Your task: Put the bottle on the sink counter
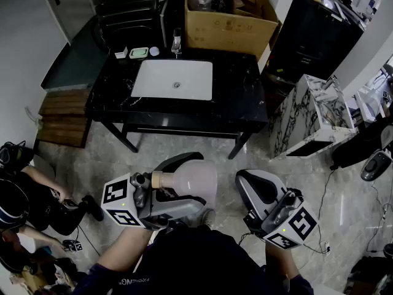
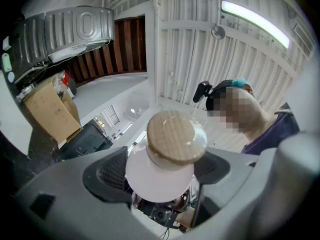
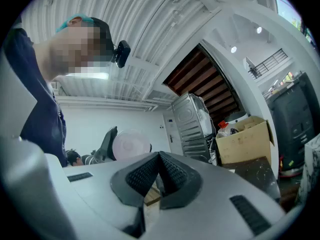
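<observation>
Left tongs (image 2: 161,173) pinch the bottle (image 1: 190,178): pale body between the two pads, spread wide around it. The wooden cap (image 2: 175,136) faces back at the camera, so the bottle lies on its side with its base aimed away from the person. Right tongs (image 3: 159,159) are pressed together and hold nothing, at 5 o'clock in the head view.

The bottle is in the air at 6 o'clock in the head view, over the floor and well apart from the table (image 1: 239,97). The table is at 12 o'clock: black top, white sink (image 1: 174,78) in the middle, faucet (image 1: 177,42) and soap dish (image 1: 139,52) along the back edge, cardboard box (image 1: 227,26) behind.

Step in hand, as I judge it, is carrying the bottle over; placing is not started.

To do it well:
- Keep the squeeze steady; the body is round and smooth and may slip.
- Walk to 12 o'clock.
- Roll the wrist so the base points down.
- Aim for the bare black top at 3 o'clock of the sink, not the sink.
- Set the base flat, then spread the tongs.
- Keep the right tongs out of the way.
</observation>
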Demonstrator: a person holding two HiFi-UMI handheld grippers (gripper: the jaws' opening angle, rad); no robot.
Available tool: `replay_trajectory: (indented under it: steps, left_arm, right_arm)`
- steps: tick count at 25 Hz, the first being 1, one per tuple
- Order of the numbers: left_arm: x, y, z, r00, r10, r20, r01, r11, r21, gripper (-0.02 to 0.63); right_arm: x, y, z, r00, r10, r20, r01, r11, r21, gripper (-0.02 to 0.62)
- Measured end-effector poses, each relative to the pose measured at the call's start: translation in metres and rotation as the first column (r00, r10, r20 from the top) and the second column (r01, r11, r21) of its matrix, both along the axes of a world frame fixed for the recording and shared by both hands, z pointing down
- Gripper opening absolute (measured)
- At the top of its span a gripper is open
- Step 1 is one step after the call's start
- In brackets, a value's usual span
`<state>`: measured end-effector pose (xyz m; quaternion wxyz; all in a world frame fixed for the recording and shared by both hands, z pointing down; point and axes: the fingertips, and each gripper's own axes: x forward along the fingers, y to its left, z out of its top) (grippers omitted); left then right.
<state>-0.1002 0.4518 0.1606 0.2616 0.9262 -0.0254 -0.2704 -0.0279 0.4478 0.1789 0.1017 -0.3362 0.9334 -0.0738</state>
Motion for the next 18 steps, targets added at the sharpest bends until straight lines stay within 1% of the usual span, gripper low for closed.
replay_trajectory:
  steps: [3, 7, 11, 14, 18]
  left_arm:
    - [0.000, 0.000, 0.000, 1.000, -0.002, -0.003, 0.002, 1.000, 0.001, 0.387]
    - [0.001, -0.002, -0.001, 1.000, -0.003, -0.004, 0.003, 1.000, 0.004, 0.387]
    - [0.005, -0.004, -0.003, 1.000, 0.000, -0.003, 0.000, 1.000, 0.007, 0.387]
    - [0.009, -0.005, -0.003, 1.000, 0.001, 0.001, -0.001, 1.000, 0.007, 0.387]
    - [0.014, -0.006, -0.003, 1.000, -0.002, 0.001, 0.002, 1.000, 0.009, 0.387]
  right_arm:
    - [0.004, 0.001, 0.009, 1.000, 0.006, -0.026, -0.006, 1.000, -0.003, 0.026]
    - [0.006, 0.000, 0.011, 1.000, 0.006, -0.029, -0.006, 1.000, -0.001, 0.026]
    - [0.006, -0.003, 0.003, 1.000, 0.001, -0.008, -0.001, 1.000, 0.002, 0.026]
    - [0.013, -0.004, 0.008, 1.000, 0.005, -0.024, -0.005, 1.000, 0.000, 0.026]
    - [0.024, -0.006, 0.006, 1.000, 0.027, 0.011, -0.027, 1.000, 0.001, 0.026]
